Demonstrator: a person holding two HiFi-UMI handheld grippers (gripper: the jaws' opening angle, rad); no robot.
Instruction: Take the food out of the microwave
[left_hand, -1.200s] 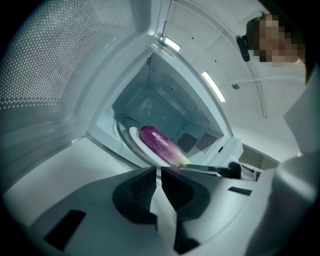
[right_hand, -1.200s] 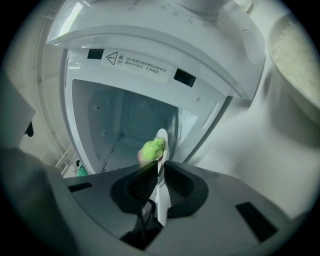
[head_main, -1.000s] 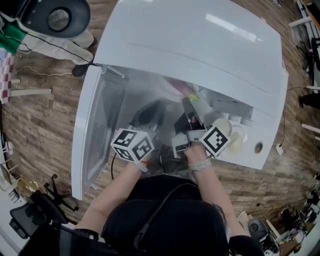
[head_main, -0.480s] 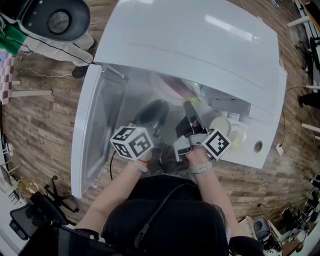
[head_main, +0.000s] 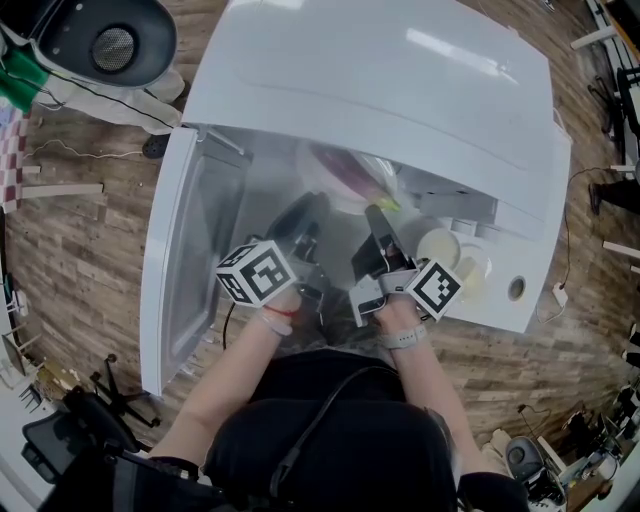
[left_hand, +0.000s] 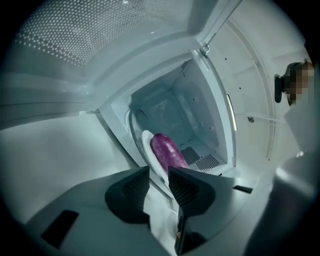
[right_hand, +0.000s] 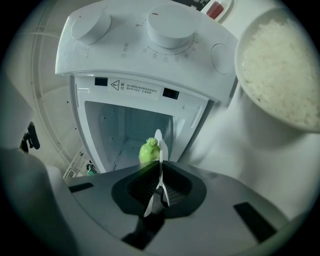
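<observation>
The white microwave (head_main: 400, 80) stands with its door (head_main: 185, 260) swung open to the left. Inside, a purple eggplant (left_hand: 167, 152) with a green stem (right_hand: 148, 150) lies on a white plate (left_hand: 148, 145). My right gripper (right_hand: 160, 170) is shut on the plate's thin near rim (right_hand: 158, 145). Reaching into the opening beside it, my left gripper (left_hand: 159, 175) is open, and the plate's rim runs through the narrow gap between its jaws. In the head view both grippers, left (head_main: 310, 208) and right (head_main: 375, 213), are at the plate (head_main: 345, 175).
Two round knobs (right_hand: 172, 22) sit on the control panel beside the cavity. A white bowl of rice (right_hand: 280, 75) is close by at the upper right of the right gripper view. Wooden floor, cables and a round black appliance (head_main: 110, 40) surround the microwave.
My left gripper has rolled and pushed a little further into the microwave towards the plate. The right gripper has stayed on the rim.
</observation>
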